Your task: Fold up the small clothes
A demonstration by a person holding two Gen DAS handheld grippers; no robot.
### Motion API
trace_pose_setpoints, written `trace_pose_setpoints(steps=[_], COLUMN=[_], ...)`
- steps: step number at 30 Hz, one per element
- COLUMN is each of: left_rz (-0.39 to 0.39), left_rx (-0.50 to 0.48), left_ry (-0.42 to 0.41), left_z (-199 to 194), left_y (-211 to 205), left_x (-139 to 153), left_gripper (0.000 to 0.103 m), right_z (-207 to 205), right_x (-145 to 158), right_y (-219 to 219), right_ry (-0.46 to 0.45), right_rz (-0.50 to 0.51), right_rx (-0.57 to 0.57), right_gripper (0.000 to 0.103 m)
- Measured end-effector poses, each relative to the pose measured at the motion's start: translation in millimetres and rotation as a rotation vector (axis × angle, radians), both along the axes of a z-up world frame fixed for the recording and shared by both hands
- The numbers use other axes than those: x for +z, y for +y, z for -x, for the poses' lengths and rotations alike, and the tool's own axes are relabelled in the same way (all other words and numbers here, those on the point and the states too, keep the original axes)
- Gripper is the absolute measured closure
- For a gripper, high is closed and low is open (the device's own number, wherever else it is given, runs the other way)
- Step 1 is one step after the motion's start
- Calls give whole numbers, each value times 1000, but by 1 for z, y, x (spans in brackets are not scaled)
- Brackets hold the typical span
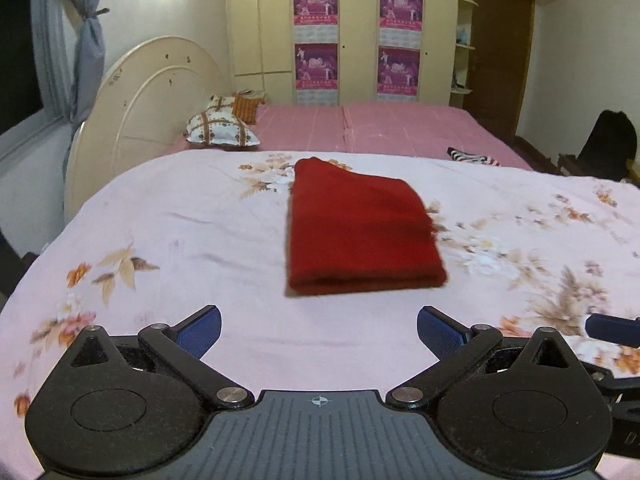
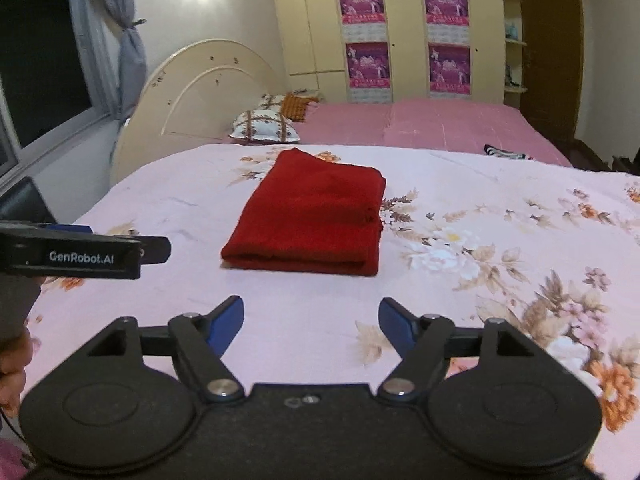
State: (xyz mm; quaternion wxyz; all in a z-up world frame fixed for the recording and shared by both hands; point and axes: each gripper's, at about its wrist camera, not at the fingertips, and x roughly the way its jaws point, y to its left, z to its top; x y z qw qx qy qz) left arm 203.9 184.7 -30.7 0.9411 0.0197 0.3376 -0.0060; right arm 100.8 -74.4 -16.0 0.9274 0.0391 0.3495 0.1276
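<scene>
A dark red cloth (image 1: 358, 228) lies folded into a thick rectangle on the pink floral sheet (image 1: 180, 240); it also shows in the right wrist view (image 2: 312, 216). My left gripper (image 1: 319, 330) is open and empty, held just short of the cloth's near folded edge. My right gripper (image 2: 311, 322) is open and empty, also short of the cloth's near edge. The left gripper's body (image 2: 80, 254) shows at the left of the right wrist view.
The floral sheet (image 2: 480, 280) covers a raised surface in front of a pink bed (image 1: 400, 128). A patterned pillow (image 1: 222, 126) and a cream headboard (image 1: 148, 120) are at the back left. A striped item (image 1: 474, 157) lies on the bed. Wardrobes stand behind.
</scene>
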Motion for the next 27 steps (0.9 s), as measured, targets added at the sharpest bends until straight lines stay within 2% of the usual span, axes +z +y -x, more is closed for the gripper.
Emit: trace_pose_setpoints(steps=[6,13,20,27], left_rz=[11,5,38,60], left_rx=[15,39,59,79], left_ry=[-28,-67,-82,-76], left_z=[61,110,139,150], left_y=[-21,-35,-36,-33], left_x=[19,38,50,52], left_gripper=[0,0,0,0], right_z=[55,89,109,116], right_x=[28,50,60,60], right_y=[-22,-44,-47,-45], right_ry=[-104,-176,-226,-234], right_rz=[1,-40,-9,-6], right_rx=[-34,-118,-161,-145], right_gripper=[25,24,24,23])
